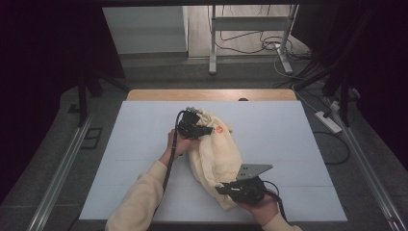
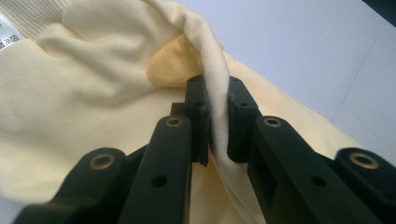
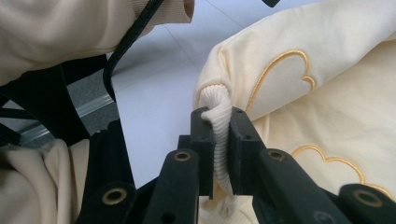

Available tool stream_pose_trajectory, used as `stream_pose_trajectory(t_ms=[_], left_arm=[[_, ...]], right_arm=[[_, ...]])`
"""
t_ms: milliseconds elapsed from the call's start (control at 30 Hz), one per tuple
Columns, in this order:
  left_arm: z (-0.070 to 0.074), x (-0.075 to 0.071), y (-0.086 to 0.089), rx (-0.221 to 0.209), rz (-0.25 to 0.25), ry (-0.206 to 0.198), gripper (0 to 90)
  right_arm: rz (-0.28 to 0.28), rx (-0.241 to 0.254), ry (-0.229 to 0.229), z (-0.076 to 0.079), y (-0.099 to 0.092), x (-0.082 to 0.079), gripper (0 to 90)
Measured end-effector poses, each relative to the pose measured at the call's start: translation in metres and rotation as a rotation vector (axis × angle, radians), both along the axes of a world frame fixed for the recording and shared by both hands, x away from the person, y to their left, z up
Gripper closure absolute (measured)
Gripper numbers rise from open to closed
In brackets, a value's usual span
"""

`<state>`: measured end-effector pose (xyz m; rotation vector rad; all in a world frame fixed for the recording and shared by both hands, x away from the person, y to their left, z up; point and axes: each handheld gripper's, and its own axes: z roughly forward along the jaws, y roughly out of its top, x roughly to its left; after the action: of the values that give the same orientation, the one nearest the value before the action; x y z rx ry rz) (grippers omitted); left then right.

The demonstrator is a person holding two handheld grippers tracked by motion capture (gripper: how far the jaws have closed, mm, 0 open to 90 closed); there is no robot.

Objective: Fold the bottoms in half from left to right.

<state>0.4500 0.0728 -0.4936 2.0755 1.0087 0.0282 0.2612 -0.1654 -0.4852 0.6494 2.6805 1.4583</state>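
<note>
both clamped — left claw [image 2: 217, 116] pinching cream sweatshirt [image 1: 216, 159] fold, right claw [image 3: 219, 140] gripping its ribbed hem [image 3: 220, 126]

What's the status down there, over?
Left gripper shut on cream sweatshirt fold. Right gripper shut on its ribbed cuff. Nothing in the way.

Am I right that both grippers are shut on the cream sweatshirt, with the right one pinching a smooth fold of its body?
Not quite. The right gripper is shut on the ribbed cuff, not a smooth fold, as the right gripper view shows. The left gripper does pinch a smooth fold of the sweatshirt.
</note>
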Motion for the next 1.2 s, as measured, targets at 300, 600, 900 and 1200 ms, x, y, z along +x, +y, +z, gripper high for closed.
stream_pose_trajectory(t_ms=[300,600,900,1200], left_arm=[[-0.005,0.003,-0.009,0.014,0.000,0.009,80.9],[-0.010,0.006,-0.013,0.021,0.007,0.016,80.5],[-0.012,0.007,-0.018,0.026,0.014,0.016,80.5],[-0.016,0.009,-0.025,0.036,0.019,0.018,80.1]], right_arm=[[-0.027,0.002,0.000,0.000,-0.010,0.001,82.2],[-0.057,-0.014,0.007,-0.003,-0.020,0.002,82.3],[-0.085,-0.028,0.013,-0.006,-0.031,0.005,82.5],[-0.107,-0.040,0.022,-0.009,-0.039,0.005,82.7]])
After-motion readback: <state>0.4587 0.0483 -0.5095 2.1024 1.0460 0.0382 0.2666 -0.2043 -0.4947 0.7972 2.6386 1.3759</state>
